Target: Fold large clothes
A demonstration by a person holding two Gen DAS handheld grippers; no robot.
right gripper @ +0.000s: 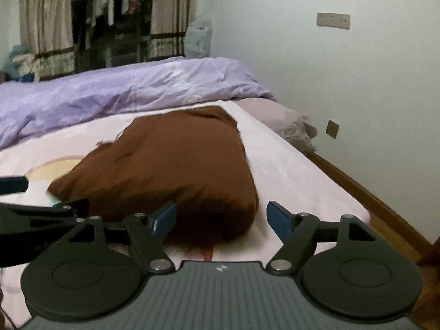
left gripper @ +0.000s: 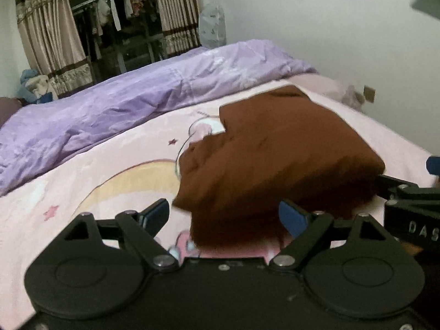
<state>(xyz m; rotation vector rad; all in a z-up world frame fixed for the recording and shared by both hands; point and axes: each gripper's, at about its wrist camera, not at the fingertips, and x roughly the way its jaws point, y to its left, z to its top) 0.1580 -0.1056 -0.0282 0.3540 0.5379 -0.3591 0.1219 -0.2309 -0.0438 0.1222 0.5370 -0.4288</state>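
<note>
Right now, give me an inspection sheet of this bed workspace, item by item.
Surface: pink printed bedsheet, moon and star pattern.
Job's things: brown cloth garment lying in a folded heap on the sheet, free of both grippers.
Clutter: rumpled purple duvet along the far side; greyish pillow by the wall.
Grippers: left gripper open, empty; right gripper open, empty.
Cables: nothing seen.
Surroundings: patterned beige curtains, hanging laundry, white wall.

Left gripper [left gripper: 224,217]: jaws wide apart, blue fingers [left gripper: 155,214] empty, pointing forward and slightly down. Right gripper [right gripper: 221,218]: jaws equally wide, nothing between fingers [right gripper: 277,220], same downward tilt. Both side by side, near each other.
</note>
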